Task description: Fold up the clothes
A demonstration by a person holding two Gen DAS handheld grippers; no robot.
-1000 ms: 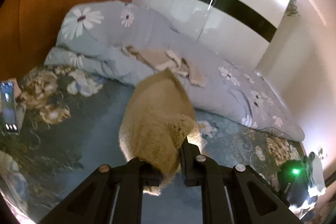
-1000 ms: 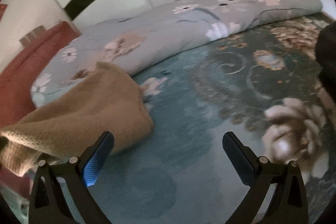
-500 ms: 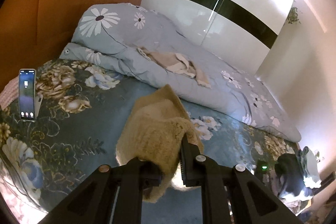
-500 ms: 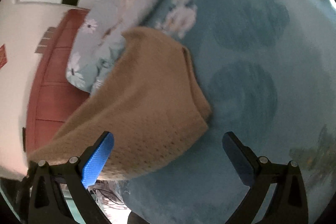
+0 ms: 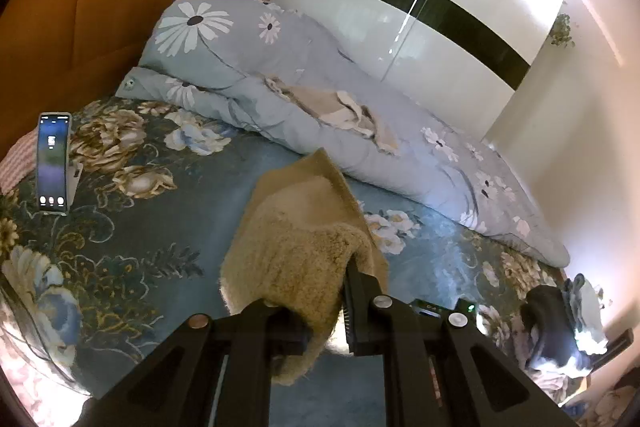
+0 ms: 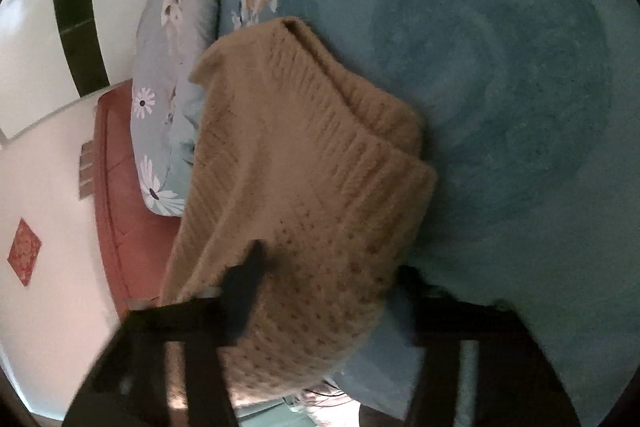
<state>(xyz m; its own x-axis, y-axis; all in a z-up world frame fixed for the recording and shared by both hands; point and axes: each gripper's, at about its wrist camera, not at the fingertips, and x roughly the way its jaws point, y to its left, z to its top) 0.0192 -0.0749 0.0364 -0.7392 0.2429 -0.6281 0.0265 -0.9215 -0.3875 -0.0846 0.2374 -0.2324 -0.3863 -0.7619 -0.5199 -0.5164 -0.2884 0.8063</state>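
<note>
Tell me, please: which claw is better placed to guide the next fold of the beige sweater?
Probably the left. The left claw is shut on the beige sweater, bunched between its fingers above the bed. The right claw has just been closing around the sweater's edge, but motion blur hides whether it grips.

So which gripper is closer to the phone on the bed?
Left gripper, probably: the phone stands to its left. The right gripper, jaws just closing on the sweater, sees no phone.

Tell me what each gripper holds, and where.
Left gripper: tan knitted sweater, by a bunched edge. Right gripper has just been closing around its fold; grip unclear.
</note>
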